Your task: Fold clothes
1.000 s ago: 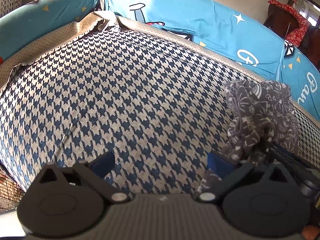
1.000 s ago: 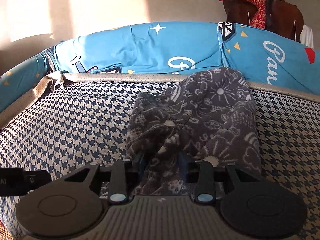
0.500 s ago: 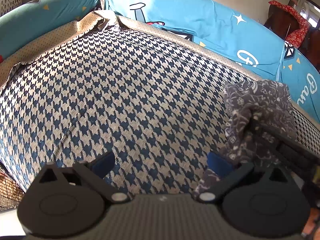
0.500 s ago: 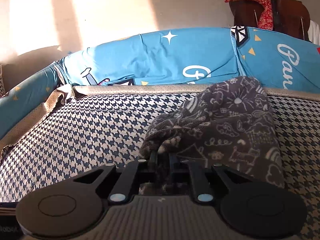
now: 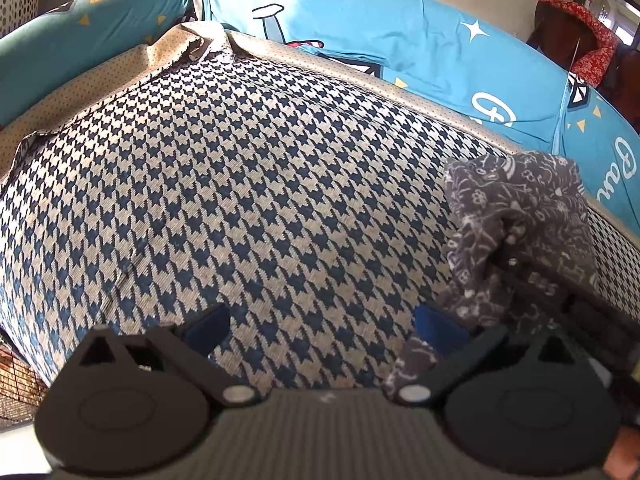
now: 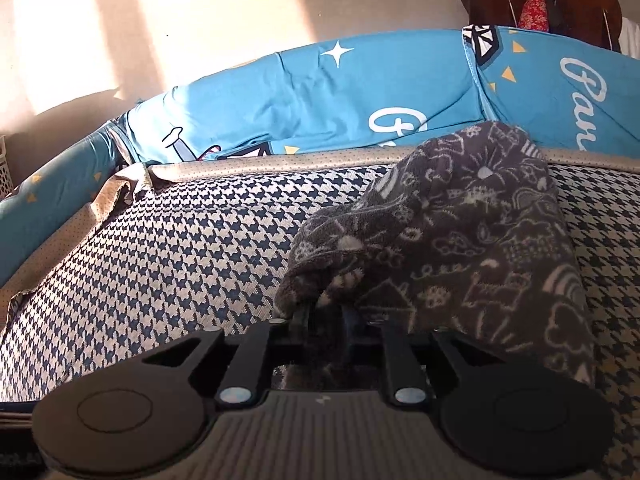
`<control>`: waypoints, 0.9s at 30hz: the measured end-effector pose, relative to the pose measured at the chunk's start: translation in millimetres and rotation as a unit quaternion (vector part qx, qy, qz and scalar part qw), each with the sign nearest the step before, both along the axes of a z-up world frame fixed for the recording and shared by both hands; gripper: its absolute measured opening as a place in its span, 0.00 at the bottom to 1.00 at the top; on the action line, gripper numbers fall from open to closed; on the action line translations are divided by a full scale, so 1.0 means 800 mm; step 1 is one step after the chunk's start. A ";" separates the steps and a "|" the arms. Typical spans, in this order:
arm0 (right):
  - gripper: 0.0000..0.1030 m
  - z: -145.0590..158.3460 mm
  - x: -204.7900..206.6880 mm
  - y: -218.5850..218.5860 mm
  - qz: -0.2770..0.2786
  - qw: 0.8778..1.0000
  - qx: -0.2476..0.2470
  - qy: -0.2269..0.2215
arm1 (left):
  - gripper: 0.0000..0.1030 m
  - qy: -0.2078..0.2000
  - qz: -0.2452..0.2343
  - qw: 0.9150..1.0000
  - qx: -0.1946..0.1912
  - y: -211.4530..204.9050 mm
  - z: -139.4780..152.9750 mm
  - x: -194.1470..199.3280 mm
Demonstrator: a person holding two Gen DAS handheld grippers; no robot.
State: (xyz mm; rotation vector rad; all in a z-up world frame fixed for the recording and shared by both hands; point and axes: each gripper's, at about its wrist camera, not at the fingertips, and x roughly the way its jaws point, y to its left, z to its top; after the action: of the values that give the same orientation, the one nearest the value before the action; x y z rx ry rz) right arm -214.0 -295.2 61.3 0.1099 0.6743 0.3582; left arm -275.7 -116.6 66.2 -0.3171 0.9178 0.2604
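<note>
Right now the right tool [image 6: 324, 316] is clenching a bunched edge of the grey patterned garment [image 6: 472, 240], which is lying in a rumpled heap on the houndstooth cushion [image 6: 180, 248], filling the centre right of the right wrist frame. The left tool [image 5: 320, 322] is hovering with its fingers spread wide, gripping nothing, the garment sitting at the right edge of its frame. No neat fold is showing, so straightening and folding seem to be outstanding. A white basket [image 5: 18, 4] is peeking in at upper left, contents hidden.
</note>
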 end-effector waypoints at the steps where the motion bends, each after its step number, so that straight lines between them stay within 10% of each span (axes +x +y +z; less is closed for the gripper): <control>1: 0.19 0.005 -0.004 -0.005 -0.001 1.000 0.007 0.000 | 1.00 0.000 0.000 1.000 0.001 0.000 0.000 0.000; 27: 0.27 0.008 -0.112 -0.096 0.053 0.999 -0.010 0.009 | 1.00 -0.011 -0.070 0.996 0.056 -0.078 -0.018 0.019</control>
State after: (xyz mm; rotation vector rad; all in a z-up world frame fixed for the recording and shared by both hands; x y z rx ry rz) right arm -303.3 -372.3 67.6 0.0590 0.7030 0.4521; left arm -260.6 -179.1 52.0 -0.1523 0.8955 0.1783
